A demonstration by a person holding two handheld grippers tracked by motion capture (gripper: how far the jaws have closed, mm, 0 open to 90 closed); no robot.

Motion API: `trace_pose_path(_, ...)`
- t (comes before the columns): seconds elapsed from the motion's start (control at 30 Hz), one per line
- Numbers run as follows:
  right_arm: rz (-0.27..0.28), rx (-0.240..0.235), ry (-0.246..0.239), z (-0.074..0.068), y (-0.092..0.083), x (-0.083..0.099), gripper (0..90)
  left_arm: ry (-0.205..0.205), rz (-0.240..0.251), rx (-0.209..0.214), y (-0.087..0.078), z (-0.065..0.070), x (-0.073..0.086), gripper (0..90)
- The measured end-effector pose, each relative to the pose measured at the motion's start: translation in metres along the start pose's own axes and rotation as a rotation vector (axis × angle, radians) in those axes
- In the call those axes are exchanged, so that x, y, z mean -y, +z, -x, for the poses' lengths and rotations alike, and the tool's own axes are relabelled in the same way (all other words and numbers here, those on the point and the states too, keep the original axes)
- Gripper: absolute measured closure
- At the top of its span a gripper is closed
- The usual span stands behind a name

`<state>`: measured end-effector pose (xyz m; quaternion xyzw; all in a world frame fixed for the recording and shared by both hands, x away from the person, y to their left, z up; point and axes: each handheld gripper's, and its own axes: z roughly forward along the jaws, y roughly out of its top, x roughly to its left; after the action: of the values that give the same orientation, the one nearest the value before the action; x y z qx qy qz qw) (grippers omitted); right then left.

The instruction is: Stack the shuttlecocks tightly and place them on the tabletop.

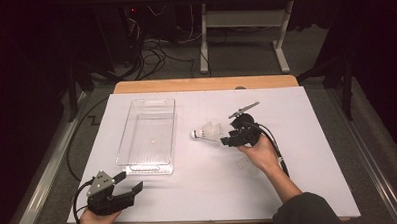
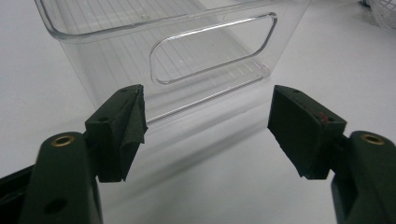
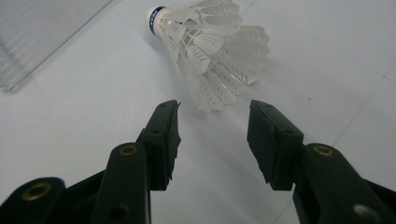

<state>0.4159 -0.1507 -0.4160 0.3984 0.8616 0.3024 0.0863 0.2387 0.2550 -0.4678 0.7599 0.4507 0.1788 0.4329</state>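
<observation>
The right gripper (image 1: 228, 139) sits near the middle of the table, its jaws spread apart with nothing between them. Just past its tips lies a white shuttlecock (image 1: 207, 131) on its side, feathers toward the gripper and its cork end pointing away. In the right gripper view the shuttlecock (image 3: 208, 44) has a blue band around the cork, and the feather edge comes close to the gap between the jaws without touching either.

The left gripper (image 1: 131, 182) rests at the near left corner of the table, jaws also wide apart and empty. Just ahead of it stands a clear plastic bin (image 1: 149, 136), its near end wall with a handle cutout (image 2: 212, 49) facing the gripper. The bin is empty and lies left of the shuttlecock on the white table (image 1: 298, 158).
</observation>
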Motion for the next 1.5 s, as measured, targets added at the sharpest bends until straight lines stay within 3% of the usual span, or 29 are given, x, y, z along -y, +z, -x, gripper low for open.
trace_pose_path(0.47, 0.031, 0.026, 0.045, 0.006, -0.021, 0.021, 53.4, -0.003, -0.003, 0.000, 0.001, 0.001, 0.000, 28.9)
trace_pose_path(0.97, 0.071, 0.027, 0.055, 0.007, -0.039, 0.036, 51.7, -0.004, -0.006, 0.001, 0.002, 0.001, 0.000, 28.9)
trace_pose_path(1.5, 0.069, 0.032, 0.066, 0.006, -0.051, 0.048, 52.5, -0.004, -0.007, 0.003, 0.002, 0.001, 0.000, 28.9)
